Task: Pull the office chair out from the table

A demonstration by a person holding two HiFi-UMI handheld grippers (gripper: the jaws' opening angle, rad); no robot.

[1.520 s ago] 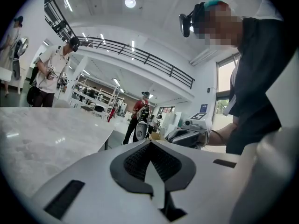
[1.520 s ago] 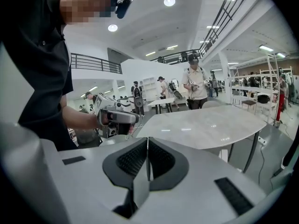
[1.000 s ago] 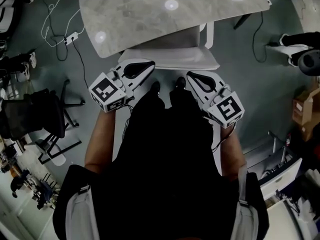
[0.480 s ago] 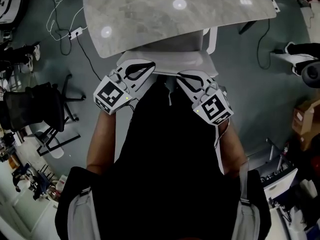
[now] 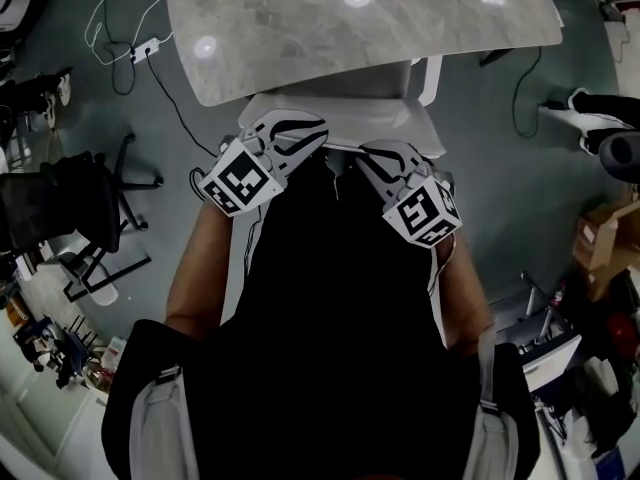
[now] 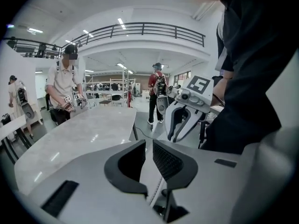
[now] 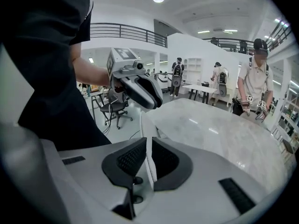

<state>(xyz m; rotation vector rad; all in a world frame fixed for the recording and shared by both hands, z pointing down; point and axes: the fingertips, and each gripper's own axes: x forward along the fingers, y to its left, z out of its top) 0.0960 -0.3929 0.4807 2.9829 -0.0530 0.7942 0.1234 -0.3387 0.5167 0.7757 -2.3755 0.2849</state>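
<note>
The white office chair [image 5: 340,108] stands tucked under the near edge of the grey marble table [image 5: 350,28], with only its backrest top showing. Both grippers sit at that top edge, close together. My left gripper [image 5: 316,140] has its jaws opening: in the left gripper view [image 6: 148,155] a narrow gap shows between the black pads, with nothing pressed between them. My right gripper [image 5: 368,154] is shut on the chair's thin white back edge [image 7: 145,125], which runs up between its pads [image 7: 148,157].
A black office chair [image 5: 70,208] stands on the floor at the left. Cables and a power strip [image 5: 140,48] lie beside the table. A cardboard box [image 5: 600,243] and clutter fill the right side. Other people [image 6: 65,87] stand beyond the table.
Both grippers have come down and inward onto the chair's back edge, and their marker cubes have rolled. The left jaws now show a gap.
</note>
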